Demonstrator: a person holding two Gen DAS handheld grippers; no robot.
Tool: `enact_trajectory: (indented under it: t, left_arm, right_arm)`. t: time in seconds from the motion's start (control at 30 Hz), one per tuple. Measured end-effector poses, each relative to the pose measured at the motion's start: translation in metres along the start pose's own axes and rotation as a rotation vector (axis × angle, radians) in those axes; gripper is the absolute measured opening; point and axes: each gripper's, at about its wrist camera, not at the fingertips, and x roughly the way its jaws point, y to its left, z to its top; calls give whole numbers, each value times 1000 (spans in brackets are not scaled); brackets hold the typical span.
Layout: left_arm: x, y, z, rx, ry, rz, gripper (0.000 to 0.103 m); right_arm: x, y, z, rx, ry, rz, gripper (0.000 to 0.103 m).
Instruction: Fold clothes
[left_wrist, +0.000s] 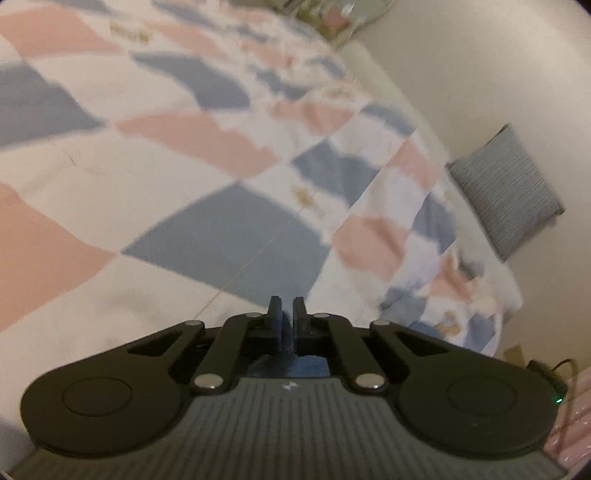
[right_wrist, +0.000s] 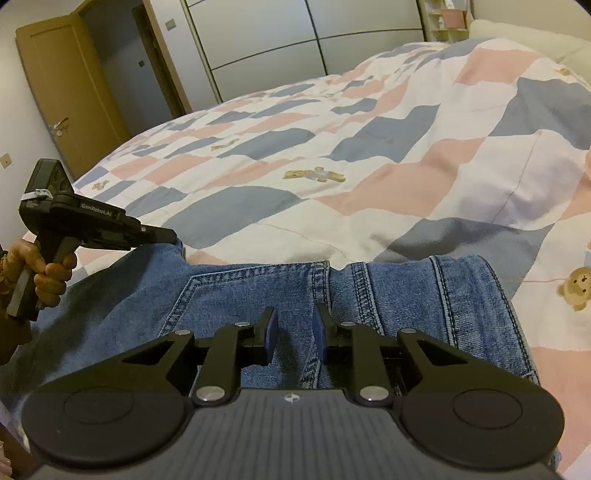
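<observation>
Blue denim jeans (right_wrist: 258, 295) lie spread on bed with pink, blue and white patchwork quilt (right_wrist: 332, 177). Left tool (right_wrist: 173, 234) clamped on jeans' far left corner; blue cloth visible between its pads in left wrist view. Right tool (right_wrist: 293, 328) partly open above jeans' centre seam, holding nothing.

The jeans (right_wrist: 258, 295) are mid-blue denim with lighter contrast stitching along the seams. The quilt (right_wrist: 369, 166) beyond the jeans is white with a patchwork of pink and slate-blue blocks and small tan teddy-bear motifs. The left claw (right_wrist: 173, 234) and right claw (right_wrist: 293, 332) are matte black; the right claw's pads are dark blue. The door (right_wrist: 74, 92) beyond the quilt is ochre-brown. The cushion (left_wrist: 506, 192) beside the quilt is grey with fine stripes.
</observation>
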Motion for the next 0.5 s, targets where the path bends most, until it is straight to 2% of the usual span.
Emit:
enact_trajectory:
  t: [0.07,0.17,0.23,0.3,0.33,0.4,0.5]
  left_arm:
    - [-28,-19,-8,77,-26,-10,4]
    - [-43,-42,-35,212,45,-18,4]
    - [-33,-39,-52,243,102,21,12]
    - [-14,-15,-58,182,143,123,8]
    - [-10,1,-58,126,147,145,1]
    - [-24,17,-57,32,100,128,1]
    - [-64,-8,-62,130,12,191,7]
  right_arm:
    - [-7,4,0,-11,-10,-3,32]
    - [-16,10,-1,-32,-20,11,33]
    - [-15,13,-3,-52,-1,26,33]
    - [-9,15,-6,-71,31,20,32]
    - [-3,16,-8,-80,55,3,31]
    - [1,16,-9,-80,64,-3,30]
    - [-9,24,-5,-100,53,2,32]
